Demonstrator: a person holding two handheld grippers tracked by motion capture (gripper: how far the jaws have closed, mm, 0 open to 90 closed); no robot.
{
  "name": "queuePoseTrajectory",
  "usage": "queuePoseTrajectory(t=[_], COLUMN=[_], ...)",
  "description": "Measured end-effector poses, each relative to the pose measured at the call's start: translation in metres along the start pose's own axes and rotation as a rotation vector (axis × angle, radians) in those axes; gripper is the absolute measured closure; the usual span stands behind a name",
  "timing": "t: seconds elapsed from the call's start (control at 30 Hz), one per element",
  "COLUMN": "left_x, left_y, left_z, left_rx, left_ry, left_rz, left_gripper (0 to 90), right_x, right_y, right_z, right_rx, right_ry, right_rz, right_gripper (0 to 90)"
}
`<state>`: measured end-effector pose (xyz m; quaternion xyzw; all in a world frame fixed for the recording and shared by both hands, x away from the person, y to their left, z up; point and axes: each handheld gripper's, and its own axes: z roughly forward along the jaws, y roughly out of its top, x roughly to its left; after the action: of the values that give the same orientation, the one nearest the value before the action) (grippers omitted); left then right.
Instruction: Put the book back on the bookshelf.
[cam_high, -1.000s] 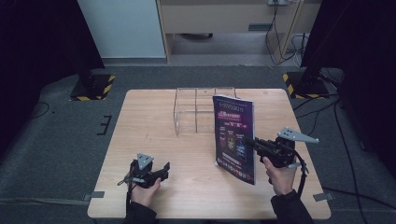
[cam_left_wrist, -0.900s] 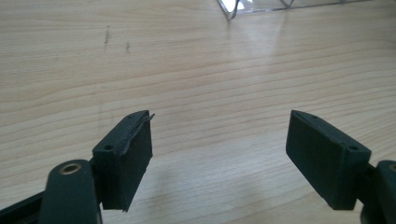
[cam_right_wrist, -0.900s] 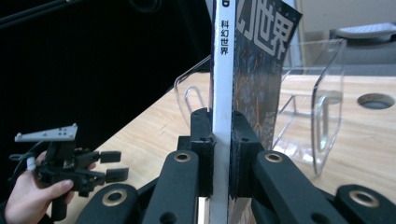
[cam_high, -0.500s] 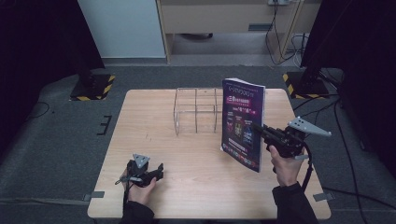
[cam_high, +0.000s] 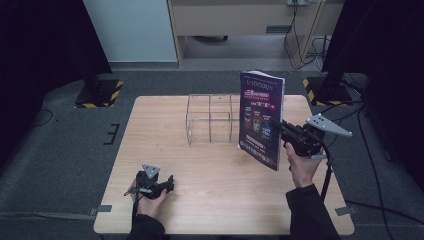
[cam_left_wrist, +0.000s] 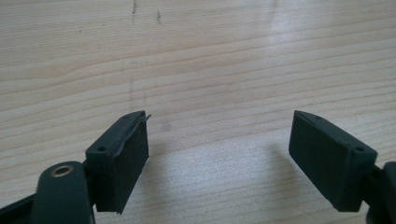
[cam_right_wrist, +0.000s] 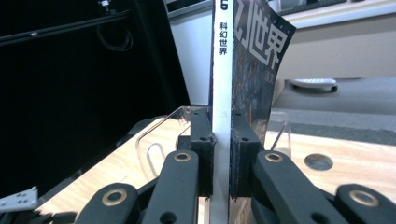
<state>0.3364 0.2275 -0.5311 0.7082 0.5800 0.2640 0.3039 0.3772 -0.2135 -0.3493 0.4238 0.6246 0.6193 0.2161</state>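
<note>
An upright magazine (cam_high: 260, 115) with a dark purple cover hangs over the right half of the wooden table (cam_high: 215, 200), close to the right side of a clear acrylic rack (cam_high: 210, 117). My right gripper (cam_high: 276, 123) is shut on its spine edge; in the right gripper view the two pads clamp the white spine (cam_right_wrist: 219, 70), with the rack (cam_right_wrist: 154, 135) behind. My left gripper (cam_high: 169, 184) rests low near the table's front left. In the left gripper view the left gripper (cam_left_wrist: 219, 140) is open; its jaws have just been opening, with only bare wood between them.
Beyond the table's far edge stands a light wooden cabinet (cam_high: 240, 20). Black stands with yellow-striped feet (cam_high: 100, 92) flank the table on a grey floor. A round hole (cam_right_wrist: 318, 162) is cut in the tabletop near the rack.
My right gripper has lifted the magazine and carried it a little to the right and farther back. The left hand has stayed where it was.
</note>
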Motion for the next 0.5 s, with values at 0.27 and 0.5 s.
queuePoseTrajectory(t=[0.27,0.5], left_x=[0.001,0.002], left_y=[-0.001,-0.001], left_z=[0.004,0.005], left_rx=[0.01,0.013], left_ry=[-0.004,-0.004], left_rz=[-0.002,-0.009], left_gripper=[18.5,17.7], right_x=[-0.002,-0.005], right_y=[0.005,0.005], right_z=[0.013,0.03], right_rx=[-0.021,-0.042], right_ry=[-0.027,-0.074], right_rz=[-0.005,-0.025], right_gripper=[83.1,83.1])
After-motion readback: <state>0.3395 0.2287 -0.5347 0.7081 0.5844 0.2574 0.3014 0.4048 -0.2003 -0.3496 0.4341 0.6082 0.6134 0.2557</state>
